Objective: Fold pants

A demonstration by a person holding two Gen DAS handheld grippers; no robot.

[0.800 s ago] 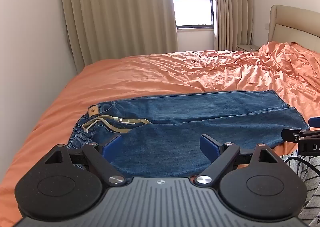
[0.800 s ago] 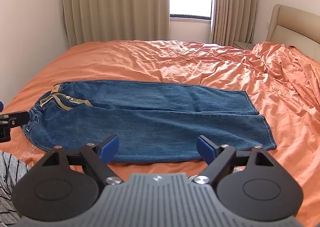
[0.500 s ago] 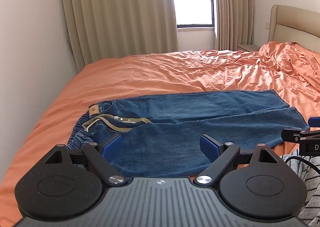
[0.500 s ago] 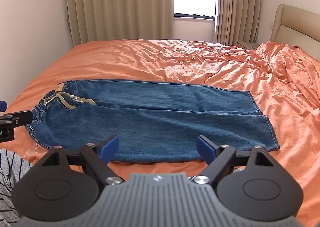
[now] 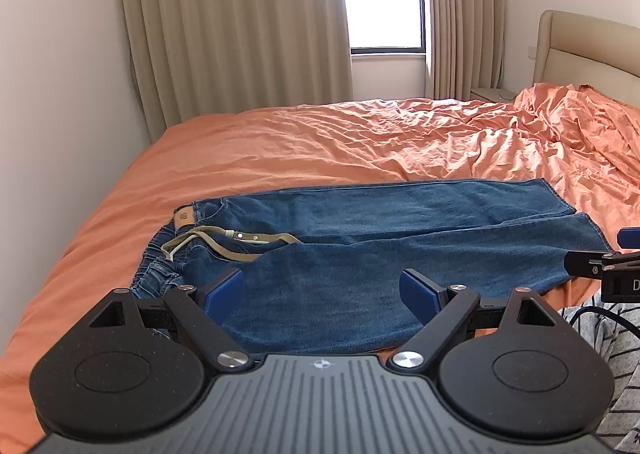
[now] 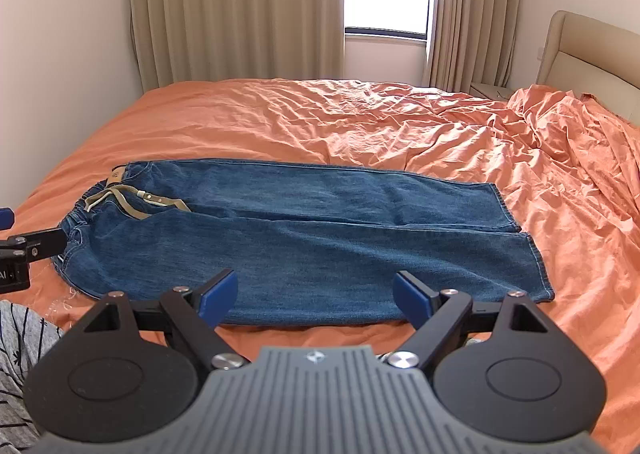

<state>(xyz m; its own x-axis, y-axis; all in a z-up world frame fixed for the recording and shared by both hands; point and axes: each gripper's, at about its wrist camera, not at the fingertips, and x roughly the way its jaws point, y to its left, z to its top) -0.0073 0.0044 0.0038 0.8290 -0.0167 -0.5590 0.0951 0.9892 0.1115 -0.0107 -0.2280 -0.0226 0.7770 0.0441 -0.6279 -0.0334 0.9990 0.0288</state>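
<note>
On bed (image 6: 280,122): jeans (image 6: 304,238) laid flat, unfolded. Left tongs (image 5: 322,292), right tongs (image 6: 316,294) held wide open, empty. Next: near edge to be gripped.

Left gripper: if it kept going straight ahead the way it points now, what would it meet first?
Most likely the jeans: the open left gripper points at the near leg, below the tan belt, on the orange bed. Nothing shows between, though depth is unclear.
</note>
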